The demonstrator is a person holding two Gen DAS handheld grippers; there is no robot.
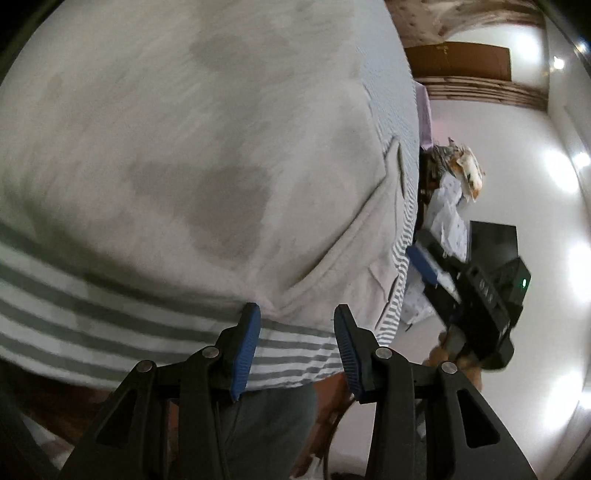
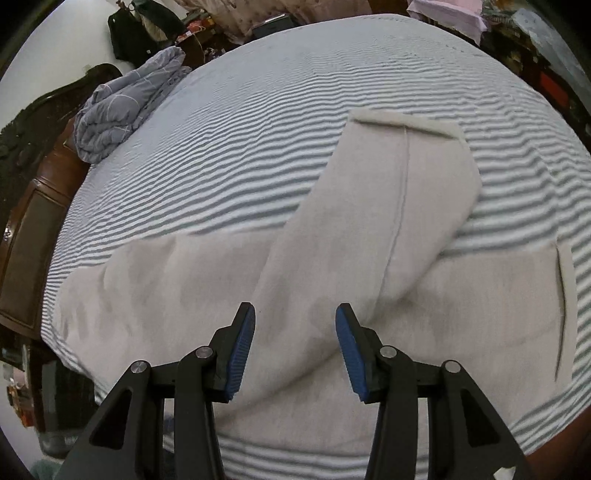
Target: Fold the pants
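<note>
Pale beige pants (image 2: 332, 266) lie spread on a grey-and-white striped bed sheet (image 2: 240, 147). One leg (image 2: 402, 177) points away, its cuffed hem at the far end; the other leg runs right to a cuff (image 2: 565, 306). My right gripper (image 2: 295, 310) hovers over the crotch area, jaws open, nothing between the blue pads. In the left wrist view the pants (image 1: 184, 166) fill the frame, with a seam fold near the bed's edge. My left gripper (image 1: 295, 312) is open above the pants' near edge, gripping nothing. The right gripper's body (image 1: 476, 291) shows off the bed's side.
A rolled grey quilt (image 2: 125, 107) lies at the bed's far left corner beside a dark wooden headboard (image 2: 40, 122). Clothes and clutter (image 1: 454, 192) are heaped beside the bed on a white floor (image 1: 517, 147). A folded pink cloth (image 2: 447, 11) sits beyond the far edge.
</note>
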